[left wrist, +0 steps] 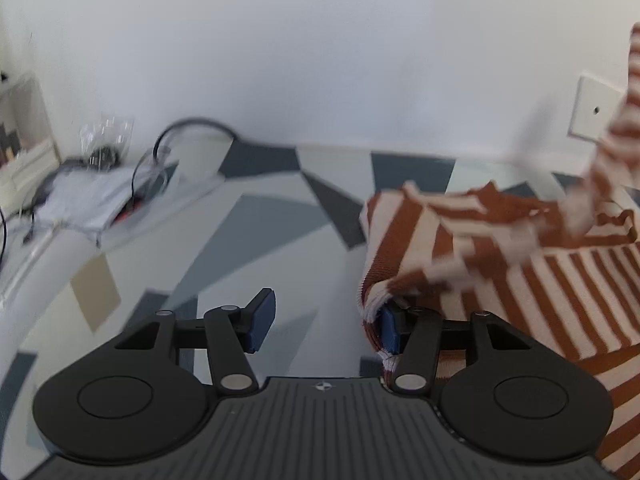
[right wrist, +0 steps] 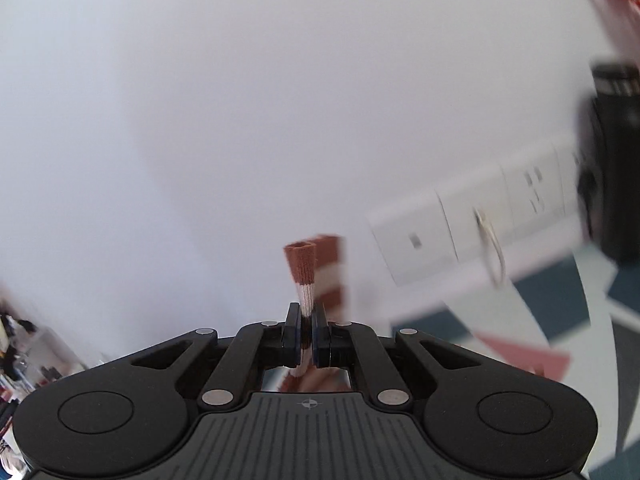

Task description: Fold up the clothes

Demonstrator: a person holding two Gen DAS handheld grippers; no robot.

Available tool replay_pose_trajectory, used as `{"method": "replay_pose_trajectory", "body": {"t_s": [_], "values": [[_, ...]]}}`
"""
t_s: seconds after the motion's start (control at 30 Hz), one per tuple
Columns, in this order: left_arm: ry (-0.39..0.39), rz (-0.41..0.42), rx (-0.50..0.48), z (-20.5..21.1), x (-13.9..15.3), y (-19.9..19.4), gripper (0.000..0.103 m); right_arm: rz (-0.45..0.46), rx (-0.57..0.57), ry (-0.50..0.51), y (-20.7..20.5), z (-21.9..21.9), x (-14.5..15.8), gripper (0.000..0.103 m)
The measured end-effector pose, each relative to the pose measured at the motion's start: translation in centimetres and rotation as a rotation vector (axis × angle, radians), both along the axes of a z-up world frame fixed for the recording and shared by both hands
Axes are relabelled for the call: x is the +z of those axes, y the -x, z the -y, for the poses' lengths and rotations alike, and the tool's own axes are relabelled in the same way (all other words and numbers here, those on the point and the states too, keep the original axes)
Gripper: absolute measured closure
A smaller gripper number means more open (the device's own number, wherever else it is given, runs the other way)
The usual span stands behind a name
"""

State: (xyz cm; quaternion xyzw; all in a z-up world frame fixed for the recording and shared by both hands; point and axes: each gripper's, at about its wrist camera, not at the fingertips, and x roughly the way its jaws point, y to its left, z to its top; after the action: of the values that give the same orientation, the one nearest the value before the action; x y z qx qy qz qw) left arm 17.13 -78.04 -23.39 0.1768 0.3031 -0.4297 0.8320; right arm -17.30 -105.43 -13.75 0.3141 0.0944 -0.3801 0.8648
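A rust-and-cream striped knit garment (left wrist: 500, 264) lies bunched on the patterned surface at the right of the left wrist view. Part of it rises blurred toward the upper right. My left gripper (left wrist: 326, 326) is open. Its right finger pad (left wrist: 390, 330) touches the garment's folded edge, and its left pad (left wrist: 262, 318) hangs over bare surface. In the right wrist view my right gripper (right wrist: 306, 334) is shut on a narrow strip of the same striped knit (right wrist: 314, 276). That strip sticks up past the fingertips in front of a white wall.
The surface (left wrist: 256, 248) has a grey, dark blue and white geometric pattern. At the far left sit a cable (left wrist: 192, 128), clear plastic and folded grey cloth (left wrist: 88, 196). Wall sockets (right wrist: 472, 224) and a dark object (right wrist: 616, 160) show on the right.
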Motion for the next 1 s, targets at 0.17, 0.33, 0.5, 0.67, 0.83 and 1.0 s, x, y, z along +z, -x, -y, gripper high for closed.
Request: {"method": "replay_pose_trajectory", "body": {"t_s": [0.17,0.33,0.5,0.67,0.83,1.0], "values": [[-0.046,0.022,-0.047,0.0,-0.9,0.4,0.039,-0.117,-0.082,-0.129,2.7,1.2,-4.9,0.099],[-0.113,0.164,-0.131,0.8,-0.9,1.8,0.030,-0.231,-0.167,-0.277,5.5,1.1,-11.5,0.099],[-0.106,0.147,-0.201,0.3,-0.7,1.4,0.021,-0.282,-0.181,-0.264,5.3,-0.4,-11.9,0.097],[-0.072,0.043,-0.308,-1.0,0.2,0.6,0.011,-0.279,-0.172,-0.306,5.5,-0.2,-12.6,0.080],[0.096,-0.036,-0.228,-3.1,1.9,-0.3,0.008,-0.245,-0.215,-0.313,6.7,0.1,-12.0,0.099],[0.159,-0.118,-0.159,-1.4,2.6,-0.7,0.005,-0.260,-0.224,-0.334,7.7,-0.2,-11.4,0.098]]}}
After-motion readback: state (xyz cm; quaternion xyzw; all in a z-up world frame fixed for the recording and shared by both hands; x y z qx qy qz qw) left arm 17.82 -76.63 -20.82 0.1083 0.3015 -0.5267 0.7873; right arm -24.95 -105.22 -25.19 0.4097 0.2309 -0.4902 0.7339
